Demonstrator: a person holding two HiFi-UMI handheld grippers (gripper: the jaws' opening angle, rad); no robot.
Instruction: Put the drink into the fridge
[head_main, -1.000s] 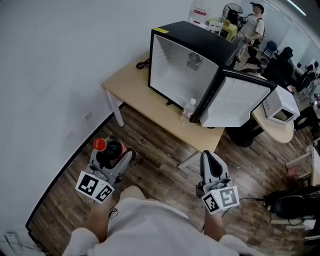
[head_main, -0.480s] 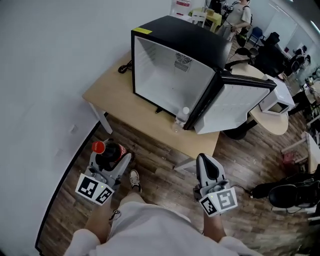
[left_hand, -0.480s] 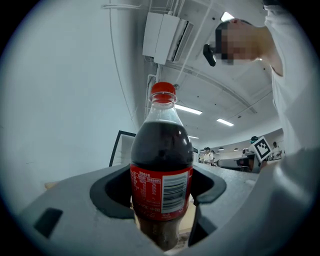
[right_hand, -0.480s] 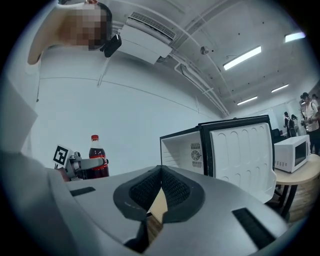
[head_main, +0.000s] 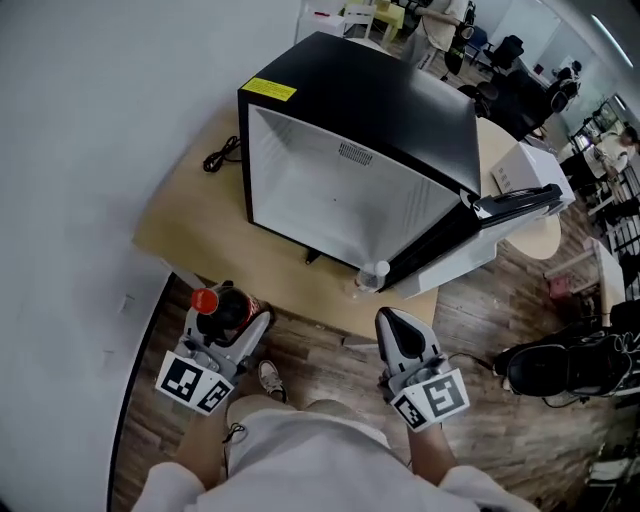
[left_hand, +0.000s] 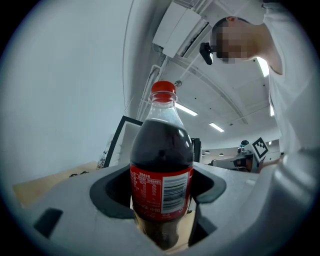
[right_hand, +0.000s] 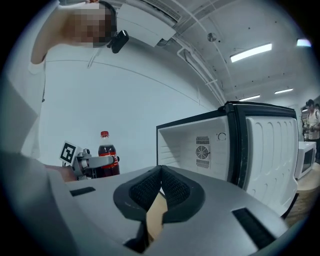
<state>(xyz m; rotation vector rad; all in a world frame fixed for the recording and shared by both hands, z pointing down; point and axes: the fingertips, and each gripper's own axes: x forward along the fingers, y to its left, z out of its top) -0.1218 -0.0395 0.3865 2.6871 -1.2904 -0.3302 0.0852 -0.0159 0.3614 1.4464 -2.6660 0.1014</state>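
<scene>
A cola bottle (left_hand: 162, 170) with a red cap and red label stands upright between the jaws of my left gripper (head_main: 226, 325), which is shut on it; the bottle (head_main: 218, 306) shows at the lower left of the head view, in front of the table. The black mini fridge (head_main: 350, 160) sits on the wooden table (head_main: 190, 225), its door (head_main: 500, 225) swung open to the right and its white inside empty. My right gripper (head_main: 400, 340) is shut with nothing in it, below the table's front edge. In the right gripper view the fridge (right_hand: 210, 145) stands ahead and the bottle (right_hand: 107, 156) far left.
A small clear bottle (head_main: 370, 278) stands on the table at the fridge's front right corner. A black cable (head_main: 220, 155) lies left of the fridge. A white wall runs along the left. A round table with a white appliance (head_main: 525, 170), chairs and people are at the back right.
The view has moved closer to the table and fridge, which now sit lower and larger in the head view. Both grippers keep the same hold and places.
</scene>
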